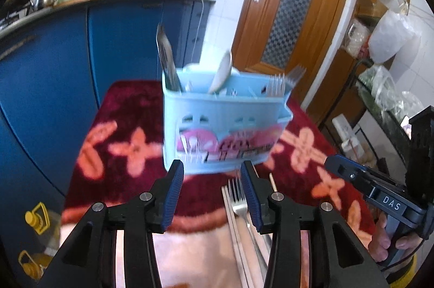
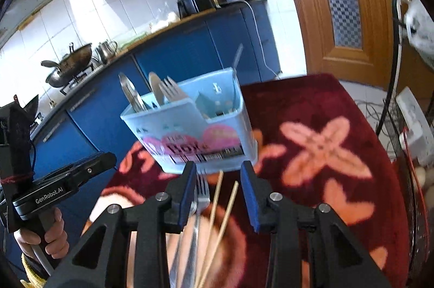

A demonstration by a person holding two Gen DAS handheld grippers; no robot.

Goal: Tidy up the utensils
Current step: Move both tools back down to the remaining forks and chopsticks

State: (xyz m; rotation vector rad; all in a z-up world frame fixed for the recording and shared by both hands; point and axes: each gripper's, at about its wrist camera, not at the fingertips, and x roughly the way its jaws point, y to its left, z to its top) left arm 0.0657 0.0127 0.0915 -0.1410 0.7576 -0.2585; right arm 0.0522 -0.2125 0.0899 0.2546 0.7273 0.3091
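While both claws, left gripper (image 1: 212,171) and right gripper (image 2: 218,172), gape empty, a dark red flowered cloth (image 1: 130,108) covers the table before blue kitchen cabinets (image 1: 122,43).

blocked ahead: utensil caddy (image 1: 225,125) | free: red cloth (image 2: 339,125) to its right

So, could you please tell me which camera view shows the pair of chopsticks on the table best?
The right wrist view: the chopsticks lie in plain sight between that gripper's open jaws, beside the fork. The left wrist view shows them only as pale strips left of the fork, mostly hidden by gripper fingers.
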